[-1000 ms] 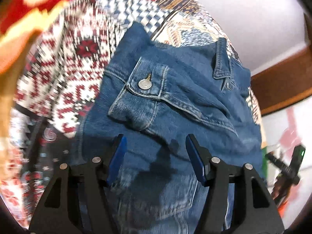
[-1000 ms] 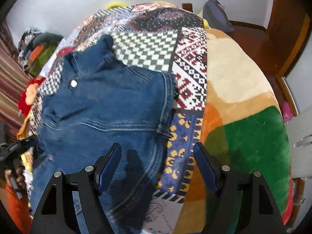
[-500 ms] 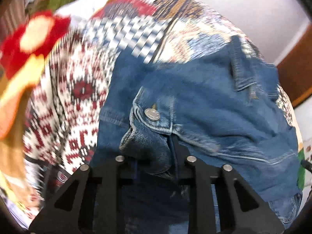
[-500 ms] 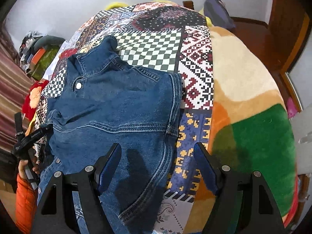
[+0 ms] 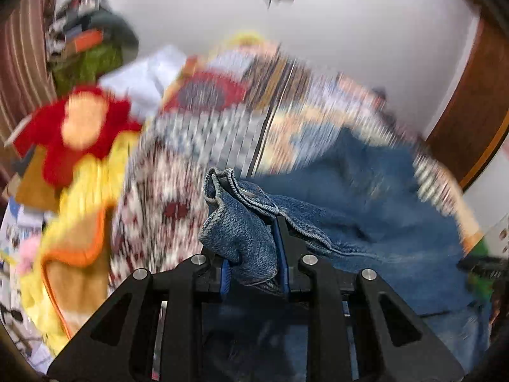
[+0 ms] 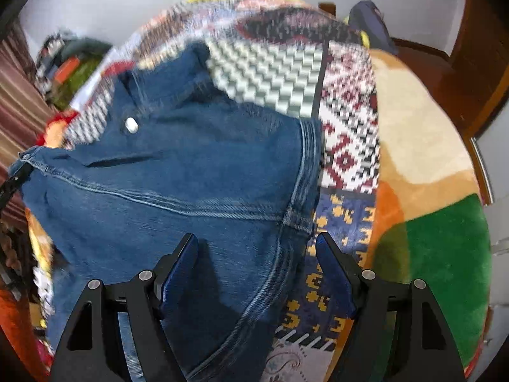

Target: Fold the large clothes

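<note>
A blue denim jacket [image 6: 178,184] lies spread on a patchwork bed cover [image 6: 346,133]. My left gripper [image 5: 254,273] is shut on a bunched fold of the denim jacket [image 5: 241,238] by its buttoned chest pocket and holds it raised off the bed. The rest of the jacket trails to the right in the left wrist view. My right gripper [image 6: 257,273] is open and empty, hovering above the jacket's right side seam. The lifted jacket corner shows at the far left of the right wrist view [image 6: 28,159].
A red and yellow blanket [image 5: 82,146] lies at the bed's left edge. A plush orange, cream and green blanket [image 6: 426,191] covers the bed's right side. A clothes pile [image 5: 86,51] sits by the far wall. A wooden door frame [image 6: 477,73] stands at right.
My left gripper closed on the jacket's pocket fold and has lifted it up, with the view tilting toward the wall. My right gripper stayed open and moved slightly closer over the jacket.
</note>
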